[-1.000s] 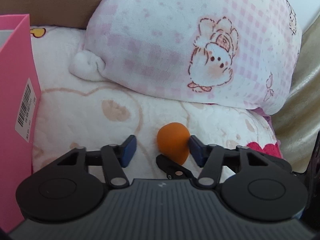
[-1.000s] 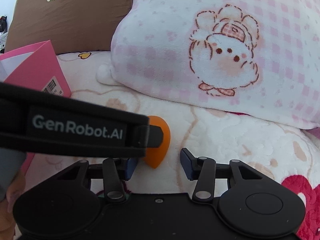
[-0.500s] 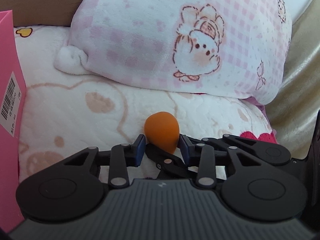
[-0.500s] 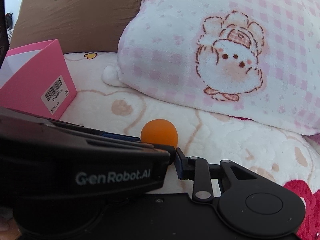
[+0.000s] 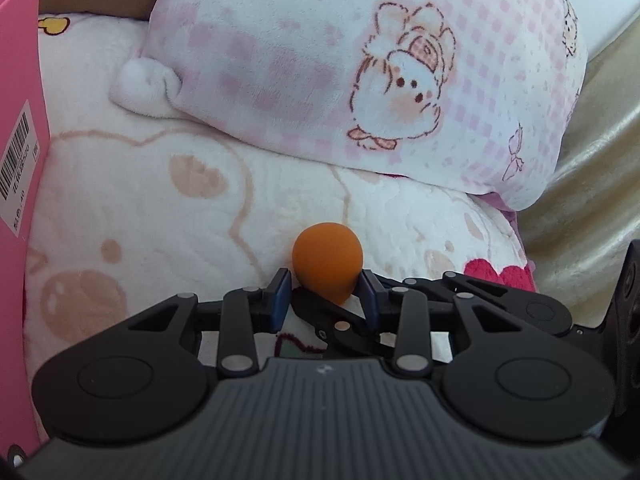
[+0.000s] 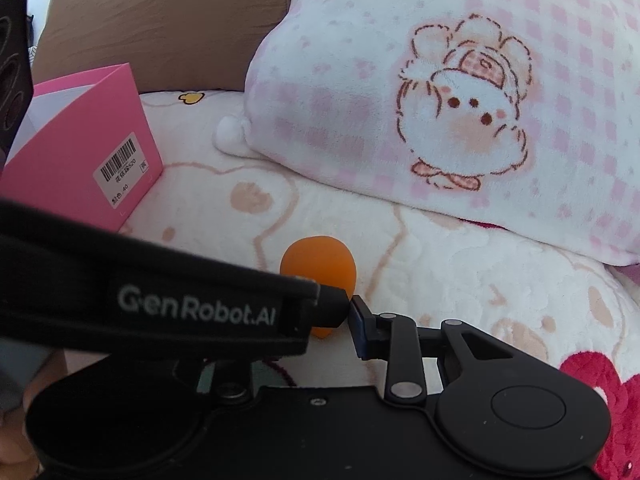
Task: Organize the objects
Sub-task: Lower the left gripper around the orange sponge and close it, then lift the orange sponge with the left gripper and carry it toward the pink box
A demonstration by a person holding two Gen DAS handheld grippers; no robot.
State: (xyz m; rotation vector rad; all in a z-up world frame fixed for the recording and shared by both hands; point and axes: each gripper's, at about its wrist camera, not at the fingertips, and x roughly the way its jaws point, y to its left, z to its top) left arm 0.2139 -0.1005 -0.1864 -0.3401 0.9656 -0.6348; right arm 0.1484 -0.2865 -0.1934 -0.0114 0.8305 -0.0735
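both sets of jaws have closed in since a second ago, when they stood wide around the orange sponge (image 5: 327,266) with only one pad of the left tool near it. now, in the left wrist view, my left gripper (image 5: 325,300) has its blue pads pressed on the narrow lower end of the sponge, one each side, so i read that as a clamp on it. its closing is done for the moment, by the look of it.

the right gripper (image 6: 344,316) is harder to call. in its own view the left tool's black body crosses in front and hides one finger; i see only the one blue pad (image 6: 360,330), sitting right against the left tool's finger tip just beside the sponge's lower end. its jaws have come nearly together, but whether they pinch the sponge, the other tool, or nothing, i cannot tell from here. in the left view its black linkage lies under and behind my fingers, tips hidden.

the sponge itself sits on the cream blanket (image 5: 160,216), rounded end up and away from me, in front of the pink checked pillow (image 5: 304,60). the pink box (image 6: 80,152) stands open off to the left, well apart from it.

so what this means: the pick-up looks made, at least on the left. my guess is the box is where this goes, which calls for a lift and a carry left. two tools crowding one small soft thing could squeeze it out sideways.
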